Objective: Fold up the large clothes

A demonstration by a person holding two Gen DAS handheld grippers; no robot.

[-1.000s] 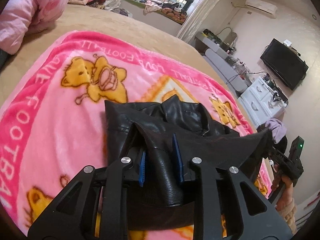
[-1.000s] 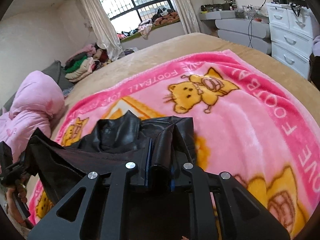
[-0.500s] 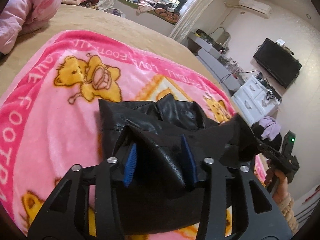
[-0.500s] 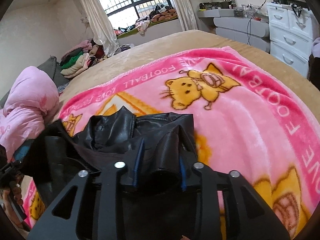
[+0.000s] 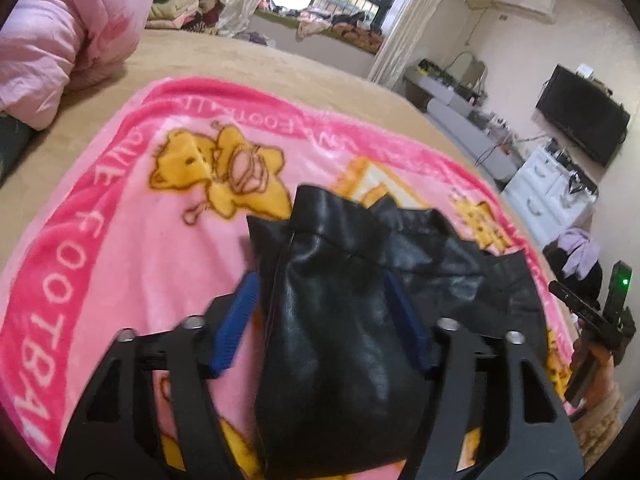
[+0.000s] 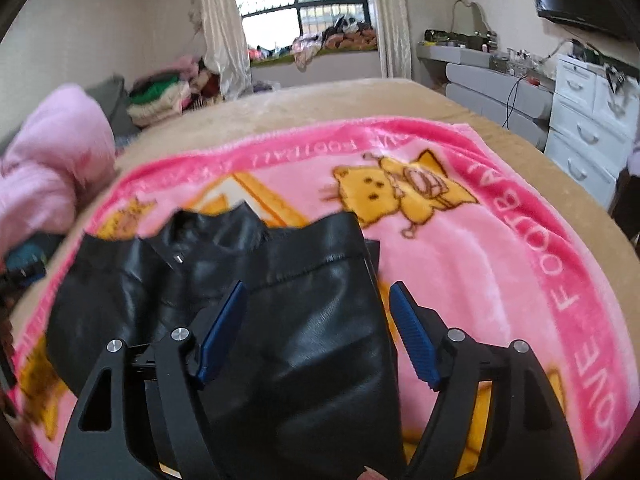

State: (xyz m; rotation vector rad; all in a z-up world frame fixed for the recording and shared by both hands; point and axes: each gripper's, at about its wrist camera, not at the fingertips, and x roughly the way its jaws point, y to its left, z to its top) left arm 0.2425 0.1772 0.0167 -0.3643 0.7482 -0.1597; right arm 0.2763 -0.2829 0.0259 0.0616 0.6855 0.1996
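A black leather jacket [image 5: 440, 256] lies folded over on the pink cartoon blanket [image 5: 120, 264]. My left gripper [image 5: 320, 280] hovers over its left end; the jaws are opening, a thick fold of leather lies loose between them, and the blue pads [image 5: 234, 324] stand just off it. In the right wrist view the jacket [image 6: 160, 280] spreads to the left. My right gripper [image 6: 317, 286] is over its right end, jaws opening, with leather between them and the right pad [image 6: 412, 340] clear of the cloth. The right gripper [image 5: 600, 320], held in a hand, also shows at the left view's edge.
The blanket covers a tan bed [image 6: 360, 100]. A bunched pink quilt [image 5: 60, 40] sits at the head end, with stacked clothes [image 6: 160, 100] beyond it. White drawers [image 6: 588, 128], a grey desk [image 6: 492, 80] and a wall television [image 5: 580, 116] stand past the bed's far side.
Both grippers went from shut on the jacket's raised edge to open. The stretched edge between them has dropped onto the jacket and lies slack.
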